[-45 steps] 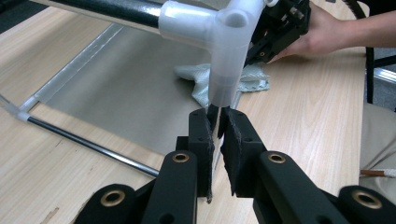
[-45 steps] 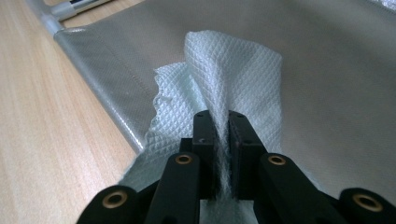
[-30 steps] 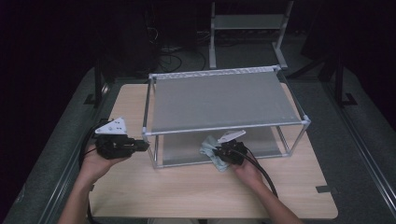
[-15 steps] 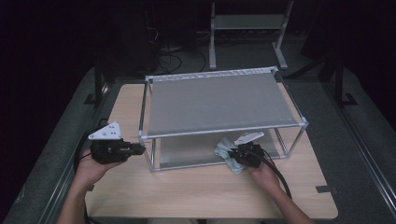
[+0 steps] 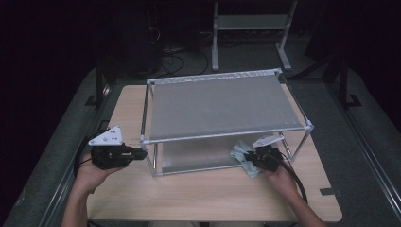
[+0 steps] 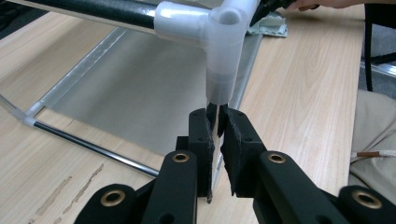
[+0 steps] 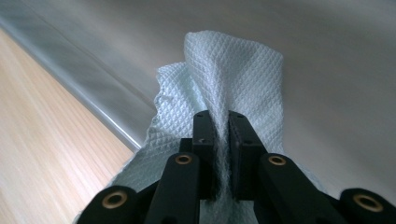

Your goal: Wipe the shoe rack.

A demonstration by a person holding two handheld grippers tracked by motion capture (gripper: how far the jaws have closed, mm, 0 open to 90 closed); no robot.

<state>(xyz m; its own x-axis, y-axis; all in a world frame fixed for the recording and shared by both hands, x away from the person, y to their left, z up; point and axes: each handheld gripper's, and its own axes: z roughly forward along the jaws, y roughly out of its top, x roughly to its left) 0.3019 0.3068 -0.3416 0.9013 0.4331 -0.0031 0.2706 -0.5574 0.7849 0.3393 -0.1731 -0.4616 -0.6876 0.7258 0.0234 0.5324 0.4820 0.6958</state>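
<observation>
Left gripper (image 5: 142,153), at the near-left corner of the two-tier rack (image 5: 222,101): its jaws are pressed together on the thin upright post (image 6: 215,135) just below the white plastic corner joint (image 6: 222,44), as the left gripper view shows, and so appear to steady the frame on the table (image 5: 208,198). Lower shelf (image 5: 198,156), a grey sheet lying level with the table between the rack's legs, is the surface being worked on. Right gripper (image 5: 250,158), at the near-right of the rack: its jaws pinch a pale, waffle-textured cloth (image 7: 233,79), bunched upward between them, with its loose folds resting on the lower shelf close to that shelf's front edge rail (image 7: 79,88); in the high view the cloth (image 5: 242,152) lies just under the top shelf's near-right corner.

Step in hand, as judged: wiping the lower shelf with the cloth while the other gripper holds the rack still. The next move would call for a firm pinch on the cloth, a low and level stroke across the grey sheet, enough clearance beneath the top shelf and past the near-right leg, and a steady clamp on the post so the light frame does not slide.

Writing: no brand, label or lettering can be read on the rack, cloth or grippers.
</observation>
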